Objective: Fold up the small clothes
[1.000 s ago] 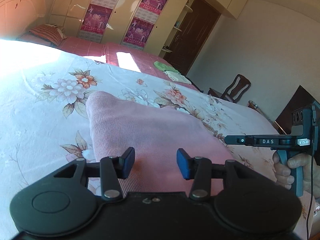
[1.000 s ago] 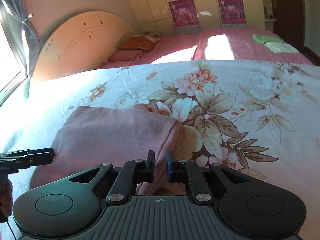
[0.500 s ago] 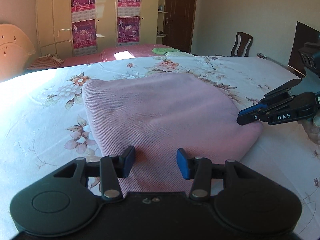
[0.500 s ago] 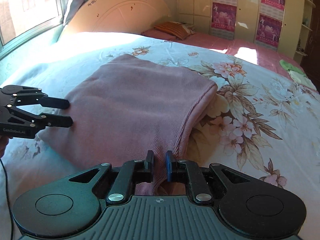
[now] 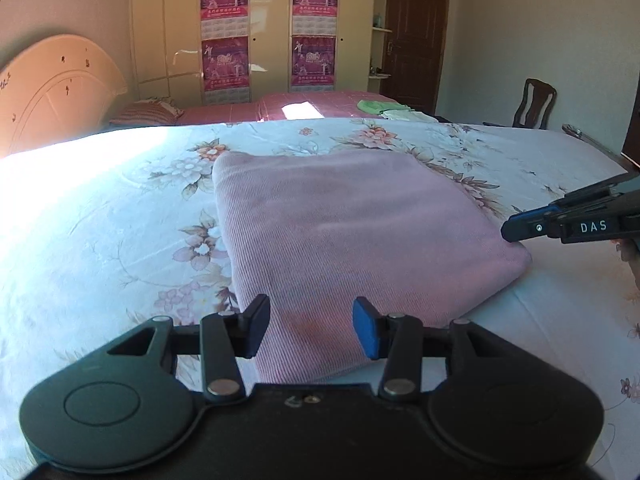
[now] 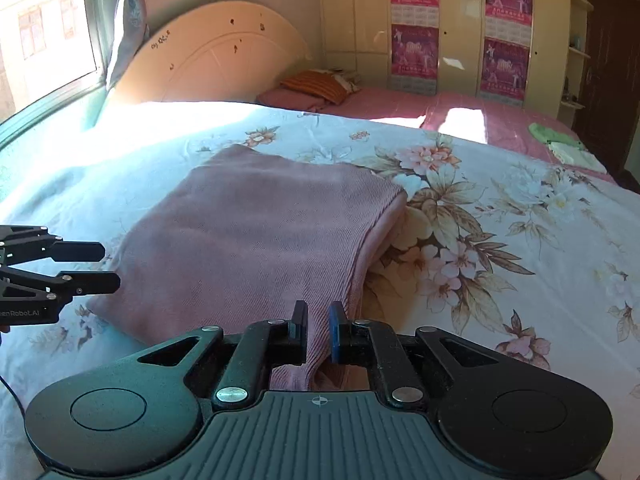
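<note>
A folded pink ribbed garment [image 5: 360, 232] lies flat on the floral bedsheet [image 5: 120, 240]. My left gripper [image 5: 311, 326] hovers open over its near edge, and the cloth shows below the gap without the pads touching it. In the right wrist view the left gripper [image 6: 110, 266] stands just off the garment's [image 6: 248, 240] left corner, fingers apart and empty. My right gripper [image 6: 318, 328] is shut on the garment's near right corner, with a fold of pink cloth pinched between the pads. The left wrist view shows the right gripper [image 5: 506, 232] with its tips at that corner.
Beyond the floral sheet a second bed with a pink cover holds a green cloth [image 5: 374, 105] and a pale one [image 6: 576, 156]. A headboard [image 6: 224, 60] and a window [image 6: 44, 36] are at the left, a wardrobe is behind, and a wooden chair [image 5: 534, 106] at the far right.
Both cameras have swung and levelled, so the garment now lies squarely ahead and whole in view. The right gripper has kept its pinch on the corner. The left jaws stayed apart.
</note>
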Available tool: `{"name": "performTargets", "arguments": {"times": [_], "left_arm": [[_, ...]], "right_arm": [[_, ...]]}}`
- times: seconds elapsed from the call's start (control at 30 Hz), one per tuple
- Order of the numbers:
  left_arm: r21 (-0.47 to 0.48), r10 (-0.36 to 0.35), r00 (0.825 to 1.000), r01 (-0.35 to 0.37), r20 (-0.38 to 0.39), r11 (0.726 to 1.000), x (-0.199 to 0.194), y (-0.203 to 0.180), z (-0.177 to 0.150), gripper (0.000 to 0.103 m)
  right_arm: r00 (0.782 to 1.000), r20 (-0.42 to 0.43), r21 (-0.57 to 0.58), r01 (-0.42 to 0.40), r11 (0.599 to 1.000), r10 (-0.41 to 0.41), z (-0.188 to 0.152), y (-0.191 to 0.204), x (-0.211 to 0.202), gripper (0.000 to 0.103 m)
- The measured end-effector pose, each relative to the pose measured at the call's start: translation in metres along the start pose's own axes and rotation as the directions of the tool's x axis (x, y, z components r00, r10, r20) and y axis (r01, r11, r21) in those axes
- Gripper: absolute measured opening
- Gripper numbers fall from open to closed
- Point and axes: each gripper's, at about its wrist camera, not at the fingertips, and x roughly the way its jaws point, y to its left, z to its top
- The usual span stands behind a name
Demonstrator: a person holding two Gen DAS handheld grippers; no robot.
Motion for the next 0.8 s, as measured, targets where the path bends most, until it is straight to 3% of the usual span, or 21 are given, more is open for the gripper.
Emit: {"name": "performTargets", "arguments": {"times": [0.13, 0.23, 0.4, 0.47, 0.53, 0.57, 0.63, 0.8], "left_arm": [[0.013, 0.026, 0.994, -0.025, -0.110, 1.000, 0.023, -0.007, -0.012, 0.046], [0.008, 0.049, 0.992, -0.048, -0.114, 0.999, 0.024, -0.010, -0.010, 0.048], [-0.001, 0.091, 0.991, -0.091, -0.103, 0.996, 0.020, -0.015, -0.014, 0.052], [-0.022, 0.102, 0.990, -0.104, -0.095, 0.994, -0.001, -0.025, -0.010, 0.056], [-0.050, 0.101, 0.995, -0.102, -0.016, 0.994, -0.033, -0.035, -0.012, 0.082], [-0.053, 0.127, 0.992, -0.126, 0.014, 0.991, -0.047, -0.042, -0.011, 0.097], [-0.051, 0.129, 0.990, -0.126, 0.061, 0.991, -0.072, -0.053, -0.014, 0.096], [-0.046, 0.125, 0.988, -0.121, 0.094, 0.992, -0.111, -0.075, -0.023, 0.096]], "right_arm": [[0.991, -0.121, 0.011, 0.057, 0.998, -0.055, -0.020, -0.001, 0.029, 0.009], [0.994, -0.106, 0.110, 0.024, 0.994, -0.012, -0.023, -0.010, 0.031, 0.008], [0.991, -0.132, 0.114, 0.027, 0.993, -0.012, -0.020, -0.006, 0.029, 0.009], [0.987, -0.162, 0.146, 0.029, 0.989, -0.005, -0.014, -0.005, 0.016, 0.010], [0.998, -0.065, 0.167, 0.020, 0.986, -0.009, -0.016, -0.001, -0.018, 0.059], [1.000, -0.005, 0.155, 0.020, 0.988, -0.020, -0.020, 0.002, -0.036, 0.103], [0.999, 0.035, 0.119, 0.011, 0.993, -0.015, -0.027, 0.010, -0.066, 0.102], [0.994, 0.100, 0.111, 0.021, 0.994, -0.033, -0.048, 0.028, -0.118, 0.102]]}}
